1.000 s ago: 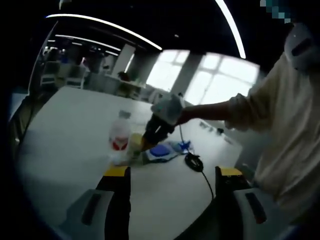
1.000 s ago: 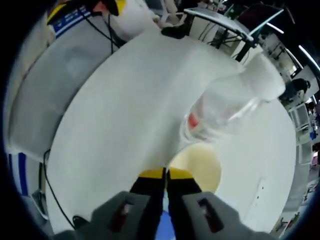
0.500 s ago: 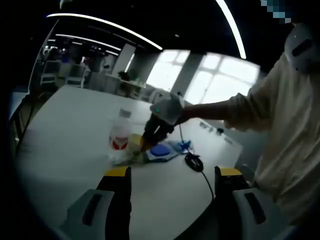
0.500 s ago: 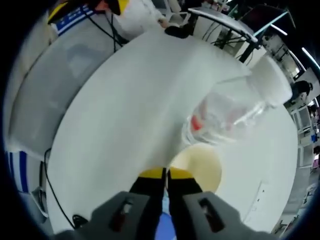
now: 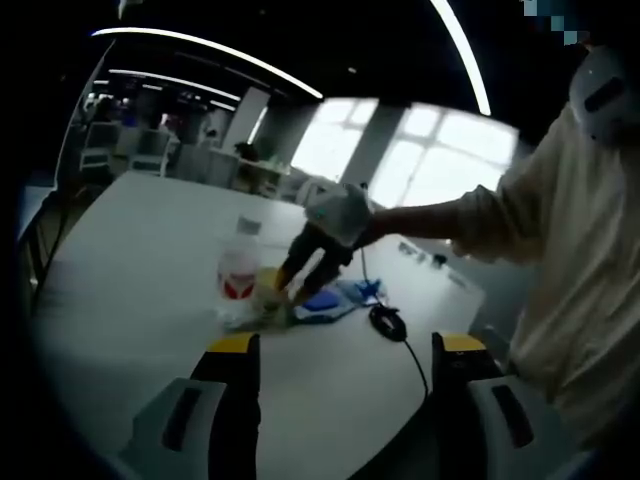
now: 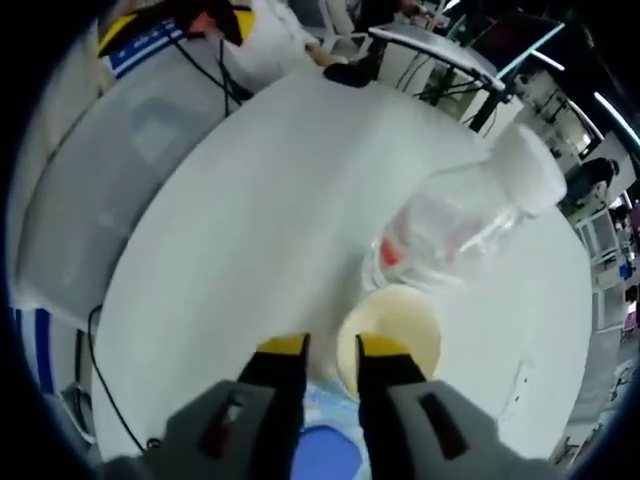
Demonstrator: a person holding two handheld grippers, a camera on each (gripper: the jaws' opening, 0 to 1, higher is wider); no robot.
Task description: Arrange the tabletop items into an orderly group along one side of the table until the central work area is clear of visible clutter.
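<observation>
Right gripper parted, yellow cup just ahead, bottle beyond

One white table carries everything counted here. On it stands one clear plastic bottle with a red label and white cap, seen again in the right gripper view. Just beside it is one pale yellow round container, its rim also visible in the left gripper view. There is one blue-and-white packet lying flat, though its blur leaves open whether it is a single item or two overlapping. One black cable trails off the table edge. Two grippers count in: the left gripper and the right gripper.
</observation>
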